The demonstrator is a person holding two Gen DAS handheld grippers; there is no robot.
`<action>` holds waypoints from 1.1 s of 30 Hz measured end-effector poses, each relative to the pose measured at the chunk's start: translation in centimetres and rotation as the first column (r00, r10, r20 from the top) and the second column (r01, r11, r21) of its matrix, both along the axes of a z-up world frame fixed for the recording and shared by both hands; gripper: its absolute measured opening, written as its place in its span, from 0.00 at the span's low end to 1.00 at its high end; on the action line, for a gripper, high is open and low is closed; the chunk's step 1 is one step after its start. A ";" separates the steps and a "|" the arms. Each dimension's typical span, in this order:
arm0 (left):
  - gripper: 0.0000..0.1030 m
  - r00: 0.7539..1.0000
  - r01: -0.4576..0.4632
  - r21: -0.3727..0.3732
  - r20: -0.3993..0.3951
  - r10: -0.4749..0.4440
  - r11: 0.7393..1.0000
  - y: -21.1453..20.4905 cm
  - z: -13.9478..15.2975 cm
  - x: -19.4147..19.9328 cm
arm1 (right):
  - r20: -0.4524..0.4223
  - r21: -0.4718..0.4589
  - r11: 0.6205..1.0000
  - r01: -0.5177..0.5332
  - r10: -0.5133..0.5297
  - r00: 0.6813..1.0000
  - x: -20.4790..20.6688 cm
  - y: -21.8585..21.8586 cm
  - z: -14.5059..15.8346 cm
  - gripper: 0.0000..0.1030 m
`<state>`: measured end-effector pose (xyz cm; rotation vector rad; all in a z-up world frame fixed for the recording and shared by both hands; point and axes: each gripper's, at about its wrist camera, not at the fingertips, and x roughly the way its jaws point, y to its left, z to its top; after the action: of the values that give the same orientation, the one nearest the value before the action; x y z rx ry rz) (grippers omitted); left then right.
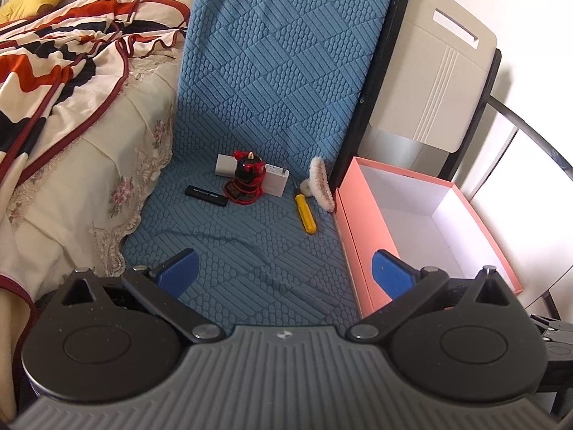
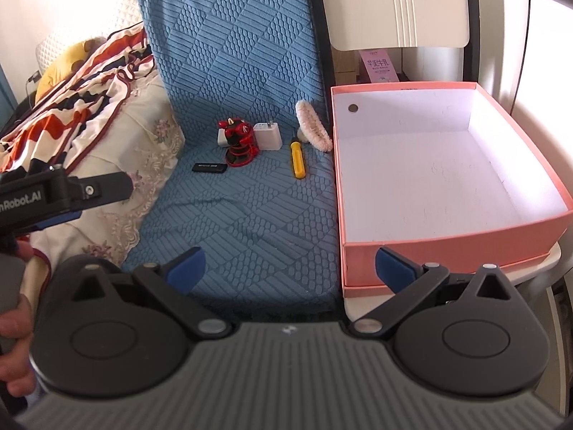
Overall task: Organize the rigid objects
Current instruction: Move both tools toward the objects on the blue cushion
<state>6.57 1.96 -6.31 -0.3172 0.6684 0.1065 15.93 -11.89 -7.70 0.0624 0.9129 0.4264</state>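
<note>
Both grippers, left (image 1: 284, 274) and right (image 2: 290, 268), hover with jaws apart, holding nothing; screwdriver (image 2: 297, 159), white charger (image 2: 267, 137) and black stick (image 2: 209, 168), lettering unreadable, lie on blue cushion (image 2: 250, 215) beside pink box (image 2: 447, 251); left gripper's side reads "nRobot.AI".

white block (image 1: 224, 166): you only get a corner, red figurine (image 1: 246, 179) covers the rest
black stick (image 2: 209, 168): print's too tiny to read
pink carton (image 2: 379, 66): top hidden

Black tool (image 1: 284, 274) linkages carry blue ribbed pads (image 1: 178, 273).
</note>
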 end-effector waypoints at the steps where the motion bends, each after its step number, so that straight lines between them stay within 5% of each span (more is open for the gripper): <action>1: 1.00 1.000 0.001 -0.001 0.001 -0.001 1.000 -0.1 0.0 0.0 | 0.006 -0.011 1.000 -0.003 0.003 1.000 -0.1 0.2 0.0 1.00; 33: 1.00 0.999 0.022 -0.018 0.039 -0.021 1.000 0.0 -0.5 0.3 | 0.015 0.034 0.999 -0.008 0.008 1.000 -0.3 0.7 0.3 1.00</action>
<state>6.91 1.92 -6.82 -0.3292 0.6341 0.0732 15.66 -11.16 -7.41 0.0861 0.8914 0.4494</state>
